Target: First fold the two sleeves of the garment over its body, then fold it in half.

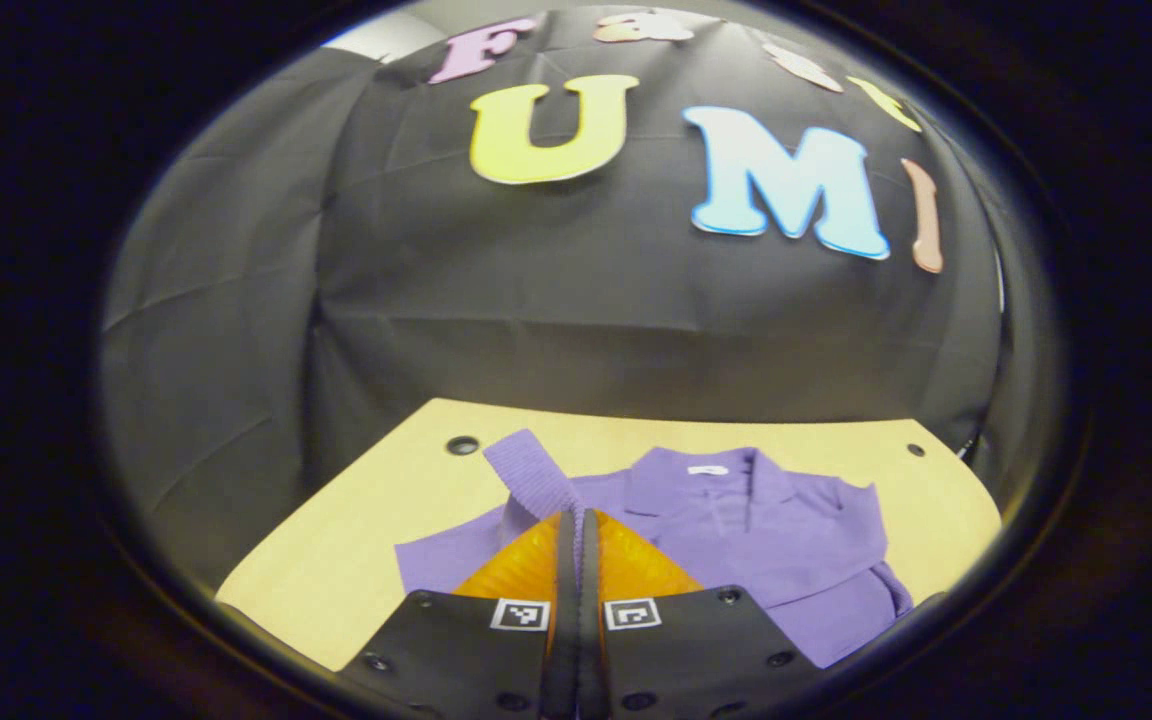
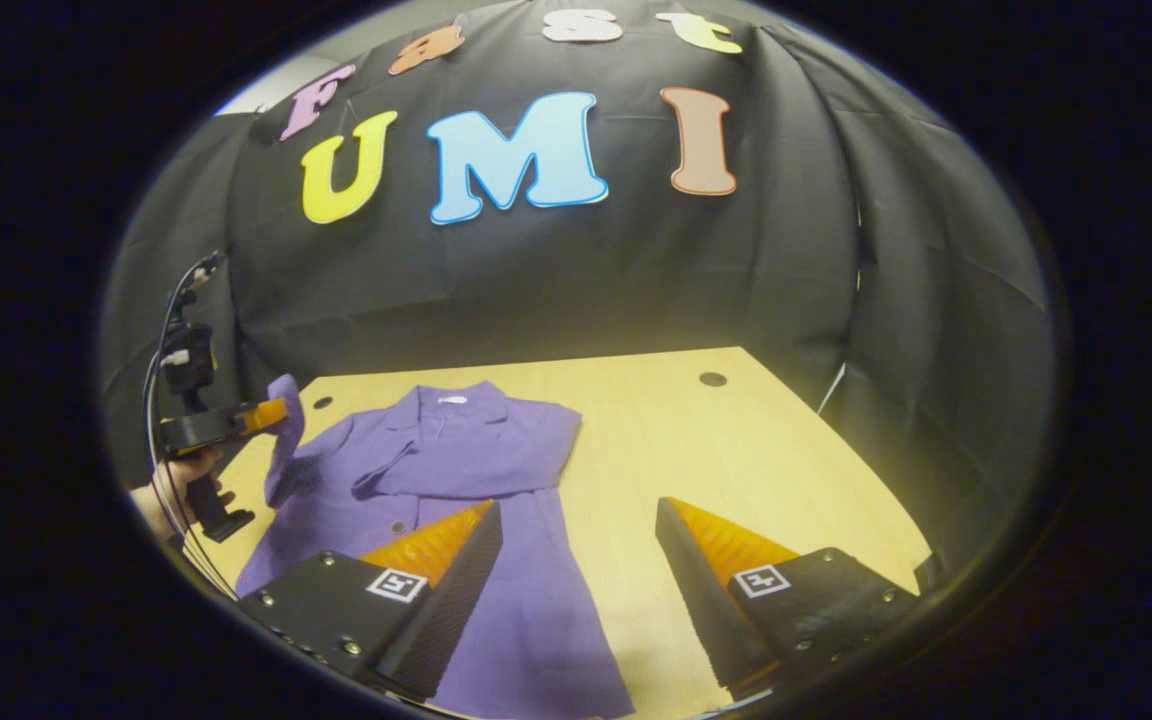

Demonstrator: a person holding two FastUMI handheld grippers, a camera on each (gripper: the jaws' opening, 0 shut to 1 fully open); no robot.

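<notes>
— Black cloth hangs behind a pale yellow worktop [image 2: 736, 430], doesn't it? What lies on it?

— A purple garment [image 2: 476, 470], spread flat with its collar toward the cloth wall. In the right gripper view it covers the left part of the worktop, and the right part is bare wood with a small dark hole [image 2: 712, 379] near the far edge.

— And the left gripper [image 1: 577, 520]?

— In the left gripper view its fingers are pressed together, with a strip of purple cloth caught between them. That is a sleeve [image 1: 533, 475], and its ribbed cuff stands up above the fingertips, lifted off the worktop.

— Can you see that from the other side?

— Yes. In the right gripper view the left gripper [image 2: 271, 412] is at the far left, held by a hand [image 2: 171, 490], with cables running up from it. The sleeve [image 2: 283, 440] hangs from its tip, raised above the shoulder of the garment.

— What about the right gripper [image 2: 576, 540]?

— Its fingers are spread wide and hold nothing. It sits above the near part of the worktop; one finger is over the garment's lower body, the other over bare wood.

— And the other sleeve?

— In the left gripper view it lies along the right side of the garment [image 1: 776, 540], near the worktop [image 1: 356, 560] edge.
</notes>
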